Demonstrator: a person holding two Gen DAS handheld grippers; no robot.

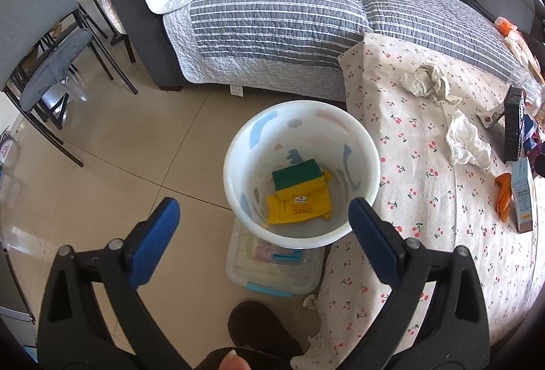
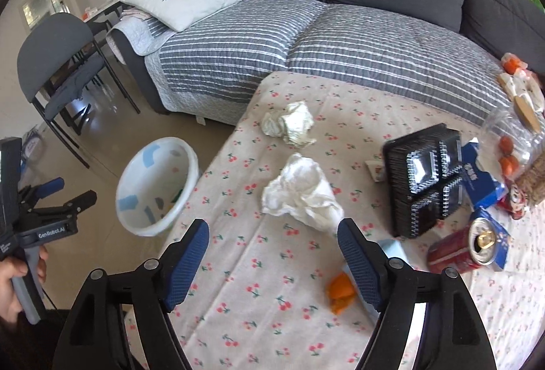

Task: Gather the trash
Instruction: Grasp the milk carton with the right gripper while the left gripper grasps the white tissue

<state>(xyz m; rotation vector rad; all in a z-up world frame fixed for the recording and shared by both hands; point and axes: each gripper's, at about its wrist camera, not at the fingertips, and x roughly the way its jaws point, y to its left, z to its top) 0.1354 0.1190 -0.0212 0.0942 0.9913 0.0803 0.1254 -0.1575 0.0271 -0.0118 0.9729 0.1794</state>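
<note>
The left gripper (image 1: 264,216) is spread wide and empty above the bin (image 1: 238,145), which stands on the floor at the table's edge. The right gripper (image 2: 272,247) is likewise spread and empty, low over the cherry-print cloth (image 2: 238,268), aimed at the white tissue (image 2: 303,193) just ahead of its tips.

In the bin lie a sponge (image 1: 298,177) on a yellow wrapper (image 1: 299,208), so the collecting has begun. Much is left: the white tissue, a second crumpled wad (image 2: 291,123) farther back, orange peel (image 2: 339,293), a tipped can (image 2: 460,249) and a black tray (image 2: 425,179).

Only the left view looks down into the bin and shows a clear box (image 1: 272,268) beneath it. Only the right view shows the can and the left gripper from outside; the snacks at its right edge are too blurred to call trash.
</note>
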